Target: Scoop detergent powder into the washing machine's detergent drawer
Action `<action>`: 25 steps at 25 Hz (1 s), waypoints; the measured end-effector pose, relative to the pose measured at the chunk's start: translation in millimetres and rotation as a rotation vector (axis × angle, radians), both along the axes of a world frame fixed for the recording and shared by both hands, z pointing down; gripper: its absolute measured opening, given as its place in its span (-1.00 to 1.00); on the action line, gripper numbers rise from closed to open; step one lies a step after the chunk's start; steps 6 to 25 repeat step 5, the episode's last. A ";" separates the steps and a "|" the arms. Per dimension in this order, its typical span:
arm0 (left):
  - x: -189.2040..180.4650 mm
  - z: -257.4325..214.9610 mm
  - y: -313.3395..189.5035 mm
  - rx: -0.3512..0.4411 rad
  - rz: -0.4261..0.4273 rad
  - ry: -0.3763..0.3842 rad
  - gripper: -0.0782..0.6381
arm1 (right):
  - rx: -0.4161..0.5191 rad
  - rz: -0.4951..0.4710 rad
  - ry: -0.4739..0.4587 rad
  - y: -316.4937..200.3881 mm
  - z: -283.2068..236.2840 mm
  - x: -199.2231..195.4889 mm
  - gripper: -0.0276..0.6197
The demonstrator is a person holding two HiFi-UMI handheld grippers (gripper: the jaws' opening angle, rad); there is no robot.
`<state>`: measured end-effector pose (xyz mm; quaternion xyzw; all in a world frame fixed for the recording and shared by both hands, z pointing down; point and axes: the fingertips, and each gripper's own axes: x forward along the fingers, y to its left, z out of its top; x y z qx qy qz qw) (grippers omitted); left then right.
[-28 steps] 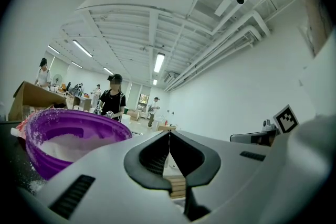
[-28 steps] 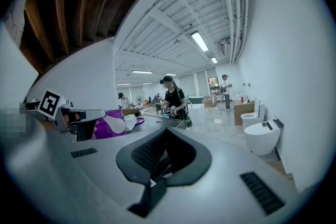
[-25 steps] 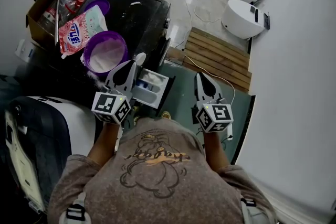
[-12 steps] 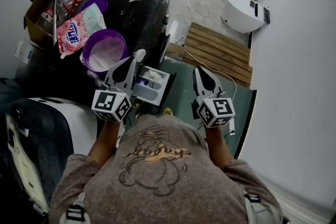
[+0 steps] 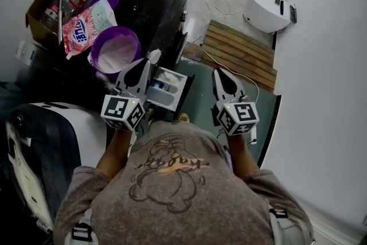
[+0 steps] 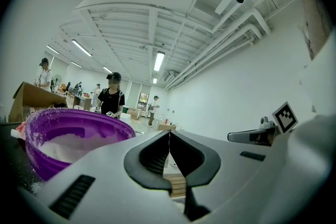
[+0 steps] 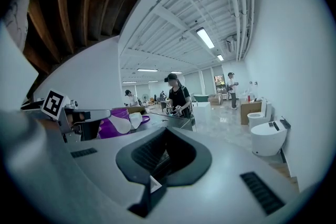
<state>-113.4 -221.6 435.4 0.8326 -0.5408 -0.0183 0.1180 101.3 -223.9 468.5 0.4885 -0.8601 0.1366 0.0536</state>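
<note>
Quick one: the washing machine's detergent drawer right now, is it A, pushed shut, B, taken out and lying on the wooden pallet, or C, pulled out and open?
C: the detergent drawer sticks out from the washing machine, and the head view shows its compartments from above.

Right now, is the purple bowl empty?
No, the purple bowl holds a bed of white powder in the left gripper view.

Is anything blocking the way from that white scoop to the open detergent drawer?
Nothing visible does. The white scoop, held by the left gripper, hangs by the far edge of the open detergent drawer, with no object between them.
</note>
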 end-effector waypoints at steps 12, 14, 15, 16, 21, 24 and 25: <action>0.1 1.4 0.9 -0.001 -0.004 -0.003 -0.72 | -0.011 -0.018 0.019 -1.6 1.7 -2.2 -0.91; 0.1 1.4 0.9 -0.001 -0.004 -0.003 -0.72 | -0.011 -0.018 0.019 -1.6 1.7 -2.2 -0.91; 0.1 1.4 0.9 -0.001 -0.004 -0.003 -0.72 | -0.011 -0.018 0.019 -1.6 1.7 -2.2 -0.91; 0.1 1.4 0.9 -0.001 -0.004 -0.003 -0.72 | -0.011 -0.018 0.019 -1.6 1.7 -2.2 -0.91; 0.1 1.4 0.9 -0.001 -0.004 -0.003 -0.72 | -0.011 -0.018 0.019 -1.6 1.7 -2.2 -0.91; 0.1 1.4 0.9 -0.001 -0.004 -0.003 -0.72 | -0.011 -0.018 0.019 -1.6 1.7 -2.2 -0.91; 0.1 1.4 0.9 -0.001 -0.004 -0.003 -0.72 | -0.011 -0.018 0.019 -1.6 1.7 -2.2 -0.91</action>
